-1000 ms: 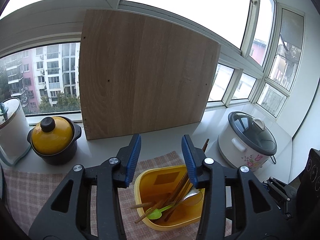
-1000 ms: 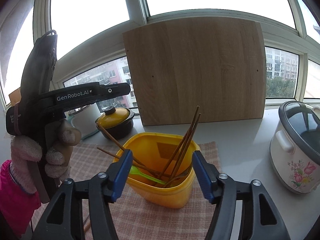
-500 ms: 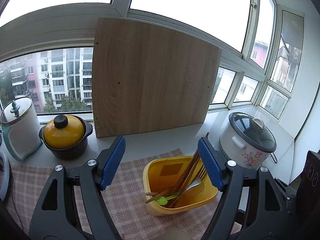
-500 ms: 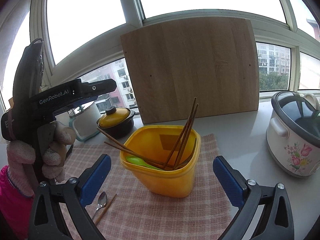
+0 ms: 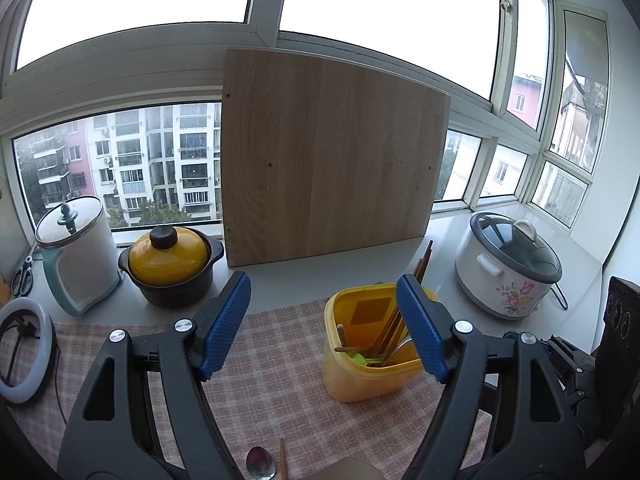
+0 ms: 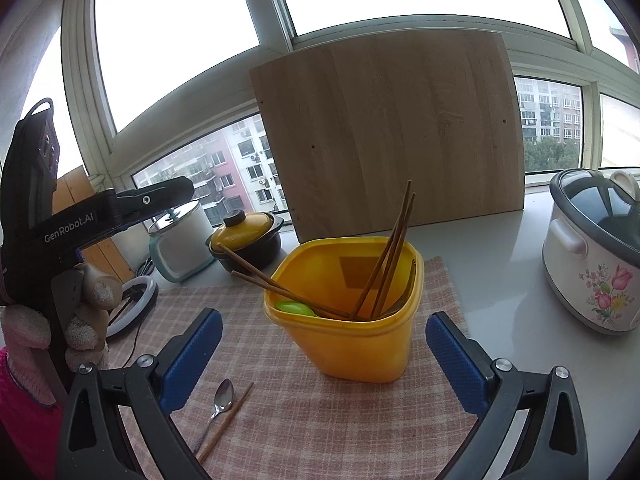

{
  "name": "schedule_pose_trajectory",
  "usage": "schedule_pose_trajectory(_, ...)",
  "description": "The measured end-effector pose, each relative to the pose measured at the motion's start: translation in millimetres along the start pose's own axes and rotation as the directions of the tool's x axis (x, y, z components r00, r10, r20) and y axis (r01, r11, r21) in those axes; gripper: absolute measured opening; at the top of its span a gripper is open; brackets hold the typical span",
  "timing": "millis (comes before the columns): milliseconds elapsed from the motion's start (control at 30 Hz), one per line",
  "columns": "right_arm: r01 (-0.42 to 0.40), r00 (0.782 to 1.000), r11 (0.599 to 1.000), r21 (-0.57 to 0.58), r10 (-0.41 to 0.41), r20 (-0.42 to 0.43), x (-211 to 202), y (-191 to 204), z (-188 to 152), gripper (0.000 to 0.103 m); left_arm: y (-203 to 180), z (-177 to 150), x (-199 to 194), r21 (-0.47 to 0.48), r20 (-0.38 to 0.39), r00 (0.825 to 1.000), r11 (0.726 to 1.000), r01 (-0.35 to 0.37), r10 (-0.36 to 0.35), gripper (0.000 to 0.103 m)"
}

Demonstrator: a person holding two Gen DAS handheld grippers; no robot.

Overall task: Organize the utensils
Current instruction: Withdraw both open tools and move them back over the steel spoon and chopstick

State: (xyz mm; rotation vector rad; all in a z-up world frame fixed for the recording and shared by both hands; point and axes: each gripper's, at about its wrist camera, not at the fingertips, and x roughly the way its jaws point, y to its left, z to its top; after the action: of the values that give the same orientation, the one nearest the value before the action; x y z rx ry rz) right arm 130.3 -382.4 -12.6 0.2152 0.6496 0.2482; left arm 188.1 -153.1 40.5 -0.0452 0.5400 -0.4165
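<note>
A yellow tub (image 6: 352, 320) stands on a checked cloth (image 6: 320, 420) on the bench (image 6: 500, 264), loaded with chopsticks (image 6: 390, 256), a green spoon (image 6: 294, 308) and other utensils that cannot be made out; two more chopsticks lean out over its left rim. The right gripper (image 6: 324, 356) has its blue fingers (image 6: 192, 352) spread wide with nothing between them; the tub sits just beyond the fingertips, roughly centred on the gap and apart from both. A steel spoon (image 6: 220, 404) and a single chopstick (image 6: 226, 424) lie side by side on the cloth, below and just right of the left finger. In the left wrist view the left gripper (image 5: 324, 328) is also spread and empty; the tub (image 5: 368, 356) sits beside and partly behind its right finger (image 5: 420, 332), off to the right of the gap, while the spoon (image 5: 260, 462) and the chopstick's tip show at the bottom edge, on the cloth (image 5: 280, 360) between the arms. A gloved hand (image 6: 86, 320) holds the left gripper at the left of the right wrist view; a wooden board (image 6: 392, 136) leans on the window behind; a rice cooker (image 6: 596, 252) stands at right, a yellow-lidded pot (image 6: 246, 236) at left.
</note>
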Motion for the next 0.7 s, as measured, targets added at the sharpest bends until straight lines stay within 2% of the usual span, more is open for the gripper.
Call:
schedule_pose_trajectory(300, -0.029, 0.999, 0.999, -0.029, 0.028, -0.025, 3, 18, -9, 0.103, 18, -20, -29, 0.036, -0.017, 0.999, 0.999, -0.033, 0.034, 0.077)
schedule_pose_trajectory(533, -0.065, 0.992, 0.998, -0.006, 0.064, -0.106, 13, 22, -21, 0.101, 58, -54, -33, -0.022, -0.133, 0.989, 0.997, -0.069, 0.066, 0.077)
schedule_pose_trajectory(700, -0.113, 0.974, 0.993, 0.041, 0.119, -0.194, 27, 21, -37, 0.090, 79, -85, -29, -0.060, -0.224, 0.973, 0.996, -0.073, 0.058, 0.077)
